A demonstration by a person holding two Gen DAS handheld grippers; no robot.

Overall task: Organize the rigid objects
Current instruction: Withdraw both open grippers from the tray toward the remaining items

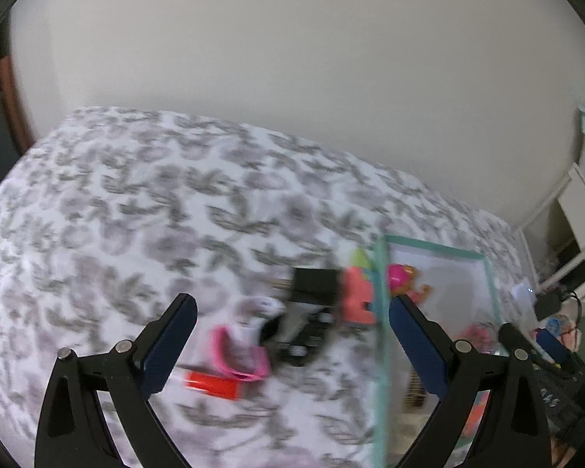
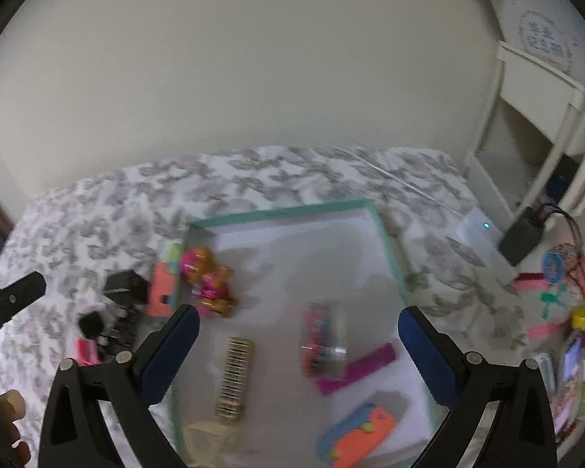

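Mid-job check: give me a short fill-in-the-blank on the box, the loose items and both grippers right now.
1. The box has a rim coloured ____.
2. The black adapter lies ____ the box, on the floral bedspread.
3. The left gripper and the right gripper both have jaws standing ____, with nothing clamped.
4. The purple ruler lies ____ the box.

Missing words: teal; outside; open; inside

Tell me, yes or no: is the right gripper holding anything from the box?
No: the right gripper hangs wide open above the teal-rimmed box, with nothing pressed between its pads.
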